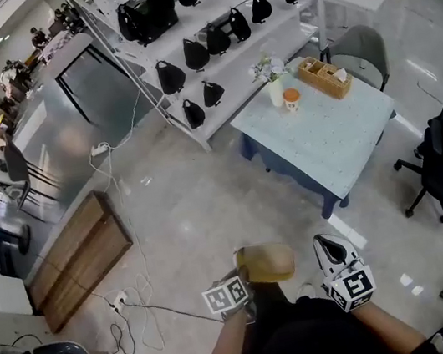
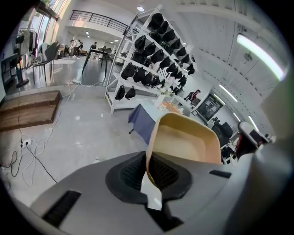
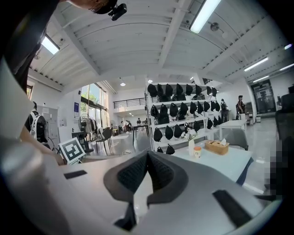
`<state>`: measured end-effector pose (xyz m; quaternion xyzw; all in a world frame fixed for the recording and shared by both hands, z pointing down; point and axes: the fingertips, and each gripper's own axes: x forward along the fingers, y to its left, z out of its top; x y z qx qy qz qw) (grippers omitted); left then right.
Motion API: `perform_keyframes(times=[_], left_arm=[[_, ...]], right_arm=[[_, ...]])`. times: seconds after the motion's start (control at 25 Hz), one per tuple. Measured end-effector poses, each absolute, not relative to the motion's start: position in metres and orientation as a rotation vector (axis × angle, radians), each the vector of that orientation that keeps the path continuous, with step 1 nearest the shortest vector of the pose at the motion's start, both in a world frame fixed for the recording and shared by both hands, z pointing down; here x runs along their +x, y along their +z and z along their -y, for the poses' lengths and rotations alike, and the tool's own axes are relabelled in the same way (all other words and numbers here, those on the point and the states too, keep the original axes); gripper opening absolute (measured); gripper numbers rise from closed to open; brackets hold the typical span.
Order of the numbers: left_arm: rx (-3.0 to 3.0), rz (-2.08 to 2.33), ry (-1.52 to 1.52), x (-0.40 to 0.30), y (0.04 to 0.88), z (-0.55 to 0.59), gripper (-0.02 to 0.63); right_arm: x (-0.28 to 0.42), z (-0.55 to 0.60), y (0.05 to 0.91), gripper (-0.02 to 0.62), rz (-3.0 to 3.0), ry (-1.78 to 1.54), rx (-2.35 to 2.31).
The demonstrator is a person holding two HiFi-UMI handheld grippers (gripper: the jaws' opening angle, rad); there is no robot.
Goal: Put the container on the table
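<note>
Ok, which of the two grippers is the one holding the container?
The left gripper: its fingers pinch the tan container by its rim. The right gripper is shut with nothing between.

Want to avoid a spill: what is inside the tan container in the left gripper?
The container looks empty: only bare tan inner surfaces show. The left gripper, clamped on its rim, covers the nearest lower part inside.
</note>
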<state>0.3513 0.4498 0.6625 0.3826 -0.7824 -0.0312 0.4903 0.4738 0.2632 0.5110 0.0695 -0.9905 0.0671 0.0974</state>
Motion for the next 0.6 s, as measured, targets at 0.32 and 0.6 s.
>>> perform_keyframes(times=[0.32, 0.6], left_arm=[[0.904, 1.903, -0.115, 0.303, 0.668, -0.457, 0.020], [0.858, 1.908, -0.155, 0.227, 0.675, -0.468, 0.020]], right_arm=[[0.420, -0.267, 0.515, -0.002, 2.918, 0.176, 0.166], [0.341, -0.274, 0.517, -0.002, 2.893, 0.131, 0.094]])
